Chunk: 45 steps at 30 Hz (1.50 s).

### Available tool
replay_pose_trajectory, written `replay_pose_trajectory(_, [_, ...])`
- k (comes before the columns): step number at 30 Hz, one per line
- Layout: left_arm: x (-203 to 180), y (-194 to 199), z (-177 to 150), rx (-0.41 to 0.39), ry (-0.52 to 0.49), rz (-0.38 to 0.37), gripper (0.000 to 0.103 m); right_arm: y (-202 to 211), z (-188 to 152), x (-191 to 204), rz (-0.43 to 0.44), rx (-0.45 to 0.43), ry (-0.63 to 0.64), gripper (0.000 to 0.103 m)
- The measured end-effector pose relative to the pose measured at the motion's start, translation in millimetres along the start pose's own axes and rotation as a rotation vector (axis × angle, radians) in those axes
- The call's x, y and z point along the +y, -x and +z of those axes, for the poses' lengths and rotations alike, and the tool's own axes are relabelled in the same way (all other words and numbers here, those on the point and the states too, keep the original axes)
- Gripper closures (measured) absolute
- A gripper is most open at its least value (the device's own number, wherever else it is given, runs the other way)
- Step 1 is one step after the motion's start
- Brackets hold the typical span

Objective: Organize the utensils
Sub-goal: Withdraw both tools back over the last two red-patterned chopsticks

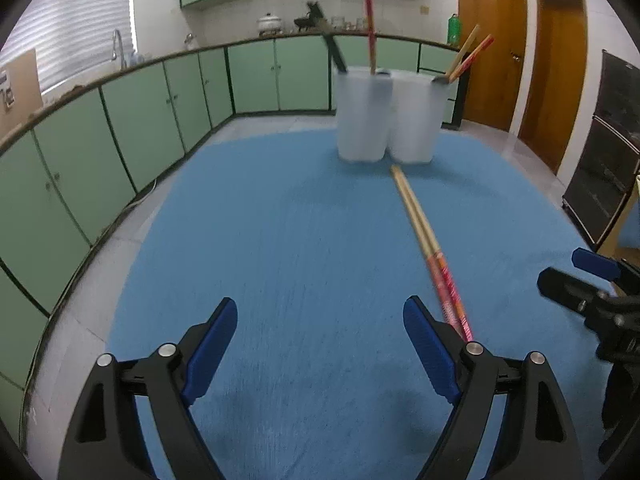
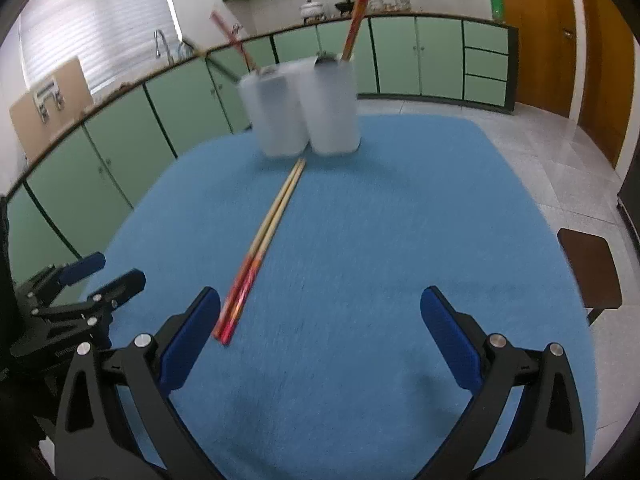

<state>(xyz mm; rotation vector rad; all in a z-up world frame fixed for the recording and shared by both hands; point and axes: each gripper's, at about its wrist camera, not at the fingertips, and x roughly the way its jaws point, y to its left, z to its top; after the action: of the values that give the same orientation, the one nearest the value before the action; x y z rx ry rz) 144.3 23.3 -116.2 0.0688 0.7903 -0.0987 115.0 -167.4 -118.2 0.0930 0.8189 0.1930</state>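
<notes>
The chopstick pair (image 2: 264, 248) lies flat on the blue cloth (image 2: 400, 220), the two sticks side by side and touching. Long axis runs from near the grippers out toward the two white cups (image 2: 304, 112) at the far end of the cloth. Bare wood tips point at the cups and stop just short of the gap btw them. Red-patterned handle ends point back at the grippers.

Relation that matters: the pair sits btw the two grippers. In the left wrist view the handle end lies just right of the left gripper (image 1: 320, 340), passing behind its right finger. In the right wrist view the handle end lies just beside the left finger of the right gripper (image 2: 320, 328), slightly inside the gap. So both are near; right looks a bit better placed, w/ the handle end almost in its mouth. That's a judgement, views are blurred.

Both grippers are spread wide, nothing btw the pads, neither touching the sticks.

Cups already hold other chopsticks, leaning out at angles.

Next move prob needs the jaws turned across the axis; at present they stand roughly along it, so closing would catch the ends only.
</notes>
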Motion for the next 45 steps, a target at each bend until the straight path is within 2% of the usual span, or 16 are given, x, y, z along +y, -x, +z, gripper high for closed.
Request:
replay_pose_trajectory(8, [9,-14,-14,0.037,0.006,0.025,0.020,-15,-13,23,-0.012,0.049,0.041,0.006])
replay_pose_trajectory(13, [17,-17,-18,0.045,0.017,0.029,0.020,-25,-17,35,-0.022,0.082,0.070,0.021])
replay_pose_trajectory(19, [20,-18,-18,0.044,0.025,0.020,0.020,-32,-15,41,-0.042,0.101,0.090,0.028])
replay_pose_trajectory(27, [21,-18,-19,0.046,0.031,0.012,0.020,-33,-15,31,-0.111,0.115,0.091,0.031])
replay_pose_trajectory(32, [23,-16,-18,0.040,0.033,0.011,0.020,-21,-18,16,-0.076,0.096,0.048,0.032])
replay_pose_trajectory(36, [23,-15,-18,0.038,0.037,0.008,0.020,-21,-24,22,-0.013,0.102,0.039,0.042])
replay_pose_trajectory(38, [22,-14,-18,0.036,0.034,0.008,0.020,-22,-26,28,-0.023,0.098,0.058,0.045])
replay_pose_trajectory(45, [21,-14,-18,0.040,0.036,0.004,0.020,-26,-23,40,-0.037,0.098,0.080,0.074])
